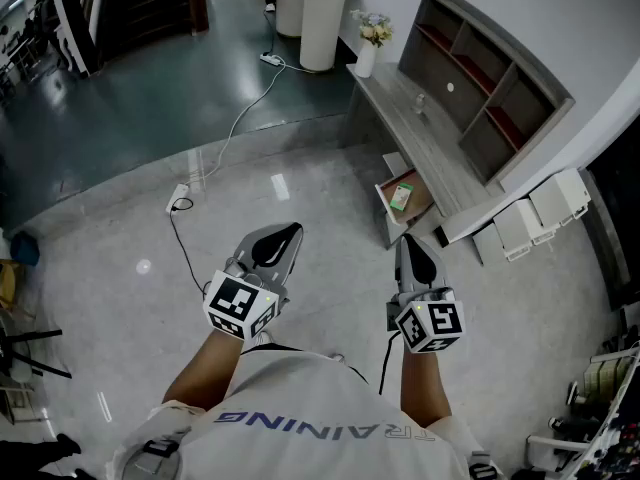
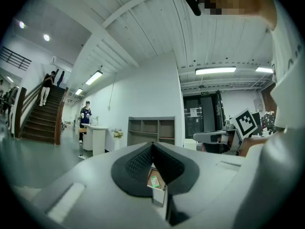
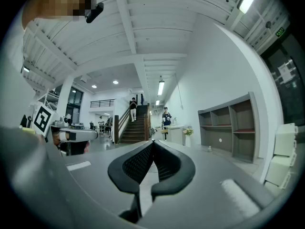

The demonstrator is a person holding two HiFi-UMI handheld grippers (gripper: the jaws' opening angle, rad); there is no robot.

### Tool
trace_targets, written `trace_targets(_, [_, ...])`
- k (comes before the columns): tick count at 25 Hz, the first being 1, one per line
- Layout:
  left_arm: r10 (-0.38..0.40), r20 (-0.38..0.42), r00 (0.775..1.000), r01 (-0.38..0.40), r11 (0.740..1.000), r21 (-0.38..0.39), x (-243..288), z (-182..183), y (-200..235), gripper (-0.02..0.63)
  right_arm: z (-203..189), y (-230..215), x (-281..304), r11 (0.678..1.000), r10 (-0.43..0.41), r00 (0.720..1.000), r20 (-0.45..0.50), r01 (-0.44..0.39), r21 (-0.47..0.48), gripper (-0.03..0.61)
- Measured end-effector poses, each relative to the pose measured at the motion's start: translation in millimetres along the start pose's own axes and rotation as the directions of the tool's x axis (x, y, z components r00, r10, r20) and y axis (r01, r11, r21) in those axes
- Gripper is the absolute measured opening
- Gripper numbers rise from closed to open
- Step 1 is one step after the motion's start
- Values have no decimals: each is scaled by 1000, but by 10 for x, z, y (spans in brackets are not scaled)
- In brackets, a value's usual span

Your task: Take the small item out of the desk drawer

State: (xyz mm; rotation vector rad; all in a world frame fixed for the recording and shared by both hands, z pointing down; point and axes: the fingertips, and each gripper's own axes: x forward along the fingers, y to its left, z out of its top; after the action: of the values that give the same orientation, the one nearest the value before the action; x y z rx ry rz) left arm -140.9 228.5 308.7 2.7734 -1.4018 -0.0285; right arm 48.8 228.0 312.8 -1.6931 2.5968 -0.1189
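Over by the worktop, the drawer stood open, and the small green item lay inside it. The left gripper and right gripper were held level, well short of it, both jaws pressed together, holding nothing.

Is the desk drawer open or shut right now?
Open. The drawer juts out from under the desk, its inside exposed from above, with a small green item lying in it.
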Motion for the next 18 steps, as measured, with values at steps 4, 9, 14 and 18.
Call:
trace_targets(4, [-5,0,1000,5,1000,0,-11,-2,7,-2,-1,12,-6,1000,-3,1000,1,3,3,14])
trace_targets(9, [-9,3,1000,9,1000,-2,-22,7,39,-2,-5,66,12,1000,-1,1000,-3,1,-3,14])
trace_targets(14, [-17,-7,1000,17,1000,-4,-17,-44,48,-3,-56,56,10,1000,-10,1000,-11,10,1,14])
trace_targets(18, [-21,-12,1000,21,1000,-4,-50,-51,68,-2,-20,105,5,1000,-8,1000,17,8,9,14])
